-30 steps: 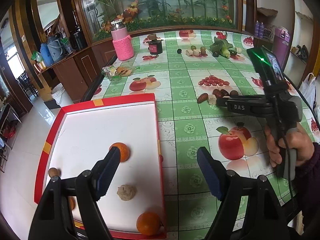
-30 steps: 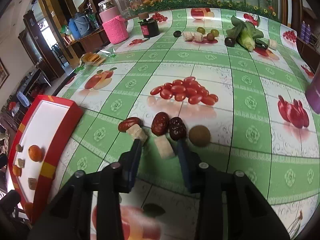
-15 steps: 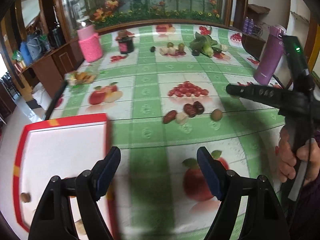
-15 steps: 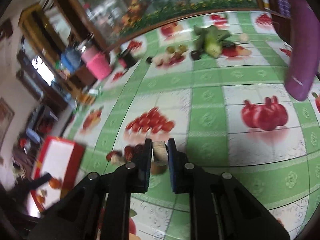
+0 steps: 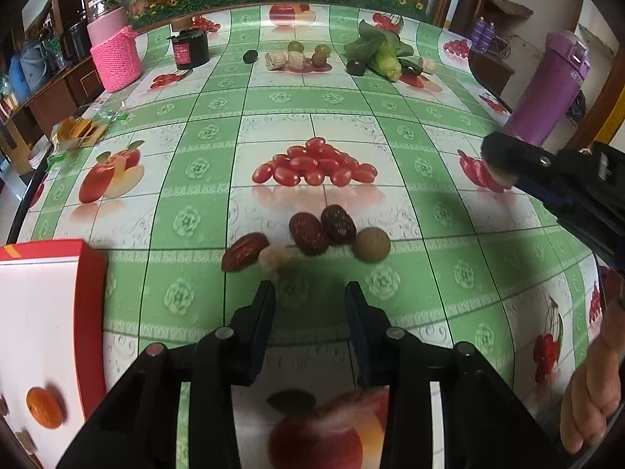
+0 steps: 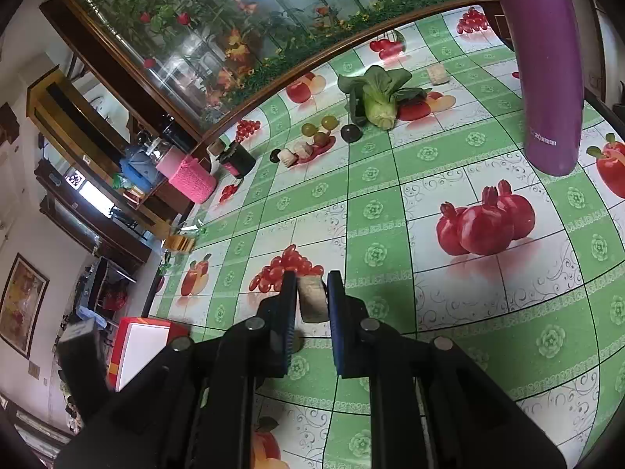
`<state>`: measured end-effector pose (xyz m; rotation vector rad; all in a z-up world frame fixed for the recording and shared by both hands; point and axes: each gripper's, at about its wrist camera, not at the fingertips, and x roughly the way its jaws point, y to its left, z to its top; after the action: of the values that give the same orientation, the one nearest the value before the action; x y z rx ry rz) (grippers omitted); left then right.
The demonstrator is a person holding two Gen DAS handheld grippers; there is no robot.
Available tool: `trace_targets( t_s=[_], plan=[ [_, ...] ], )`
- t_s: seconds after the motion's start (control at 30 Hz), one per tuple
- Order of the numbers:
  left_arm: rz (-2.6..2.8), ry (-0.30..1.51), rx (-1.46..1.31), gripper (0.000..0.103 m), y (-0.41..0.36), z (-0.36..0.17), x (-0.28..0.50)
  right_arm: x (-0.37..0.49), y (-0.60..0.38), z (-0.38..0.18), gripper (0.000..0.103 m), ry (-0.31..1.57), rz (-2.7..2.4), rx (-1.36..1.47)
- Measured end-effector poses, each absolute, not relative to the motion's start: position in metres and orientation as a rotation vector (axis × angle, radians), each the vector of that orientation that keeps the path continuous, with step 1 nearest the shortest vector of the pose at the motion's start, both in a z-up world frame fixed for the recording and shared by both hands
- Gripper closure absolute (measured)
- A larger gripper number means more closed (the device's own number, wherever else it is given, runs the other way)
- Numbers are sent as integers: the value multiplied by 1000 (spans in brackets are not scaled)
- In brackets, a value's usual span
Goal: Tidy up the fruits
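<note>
Pale, the cut fruit piece (image 6: 311, 301) sits clamped in the right gripper (image 6: 311, 305), long axis running along the fingers, lifted off the table. Just beyond the empty, closing left gripper (image 5: 310, 305) lies a small beige chunk (image 5: 278, 258), probably fruit, slightly left, beside the leftmost date (image 5: 245, 251), whose long axis slants far-right.

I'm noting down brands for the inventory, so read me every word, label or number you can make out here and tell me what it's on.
"ZOJIRUSHI", white print running sideways near the base of the purple bottle, small, so this is my best reading.
White label at the top of the purple bottle: too small to read.
Red label on the black jar: blurred, unreadable.
Black-and-white square code on the far shelf: a pattern, no letters.
</note>
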<state>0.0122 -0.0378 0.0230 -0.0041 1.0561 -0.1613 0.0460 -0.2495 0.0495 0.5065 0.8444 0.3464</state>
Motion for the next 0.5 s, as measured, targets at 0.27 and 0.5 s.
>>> trace_targets(
  t_s=[0.27, 0.5],
  plan=[
    [-192, 1054, -40, 96, -33, 18, 24, 45, -241, 49, 86, 844, 349, 468],
    [-196, 980, -23, 98, -21, 35, 6, 43, -228, 47, 86, 829, 339, 396]
  ],
)
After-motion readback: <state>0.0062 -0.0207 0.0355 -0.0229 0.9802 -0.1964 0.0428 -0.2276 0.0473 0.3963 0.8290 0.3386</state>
